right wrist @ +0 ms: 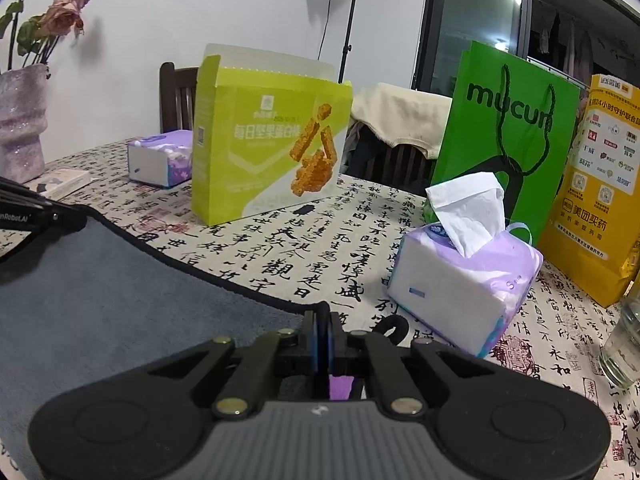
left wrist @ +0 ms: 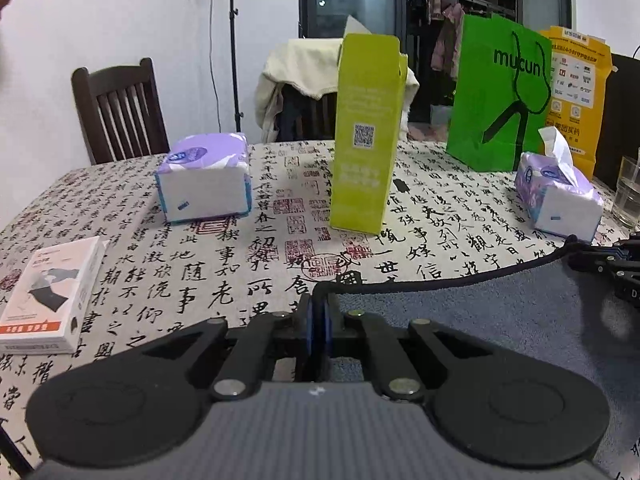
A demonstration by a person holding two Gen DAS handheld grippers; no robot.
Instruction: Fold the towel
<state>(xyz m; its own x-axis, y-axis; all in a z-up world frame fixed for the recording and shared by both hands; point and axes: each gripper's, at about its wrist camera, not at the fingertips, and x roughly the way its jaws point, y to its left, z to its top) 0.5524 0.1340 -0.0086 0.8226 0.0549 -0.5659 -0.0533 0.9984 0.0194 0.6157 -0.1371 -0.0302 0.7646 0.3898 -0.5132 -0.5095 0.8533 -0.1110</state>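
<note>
A grey towel (left wrist: 480, 320) with a black hem is held up above the calligraphy-print tablecloth (left wrist: 240, 264). My left gripper (left wrist: 319, 300) is shut on the towel's left corner, its jaws pressed together on the hem. In the right wrist view the towel (right wrist: 100, 300) spreads to the left. My right gripper (right wrist: 322, 320) is shut on its right corner, where a black hanging loop (right wrist: 394, 328) sticks out. Each gripper shows at the edge of the other's view: the right one (left wrist: 612, 264), the left one (right wrist: 32, 216).
On the table stand a lime snack box (left wrist: 368, 136), a closed tissue pack (left wrist: 204, 176), an open tissue pack (right wrist: 464, 276), a green mucun bag (right wrist: 508, 136), a yellow bag (right wrist: 600, 184), a glass (right wrist: 624, 340), a small white box (left wrist: 48, 296) and a vase (right wrist: 22, 120). Chairs stand behind.
</note>
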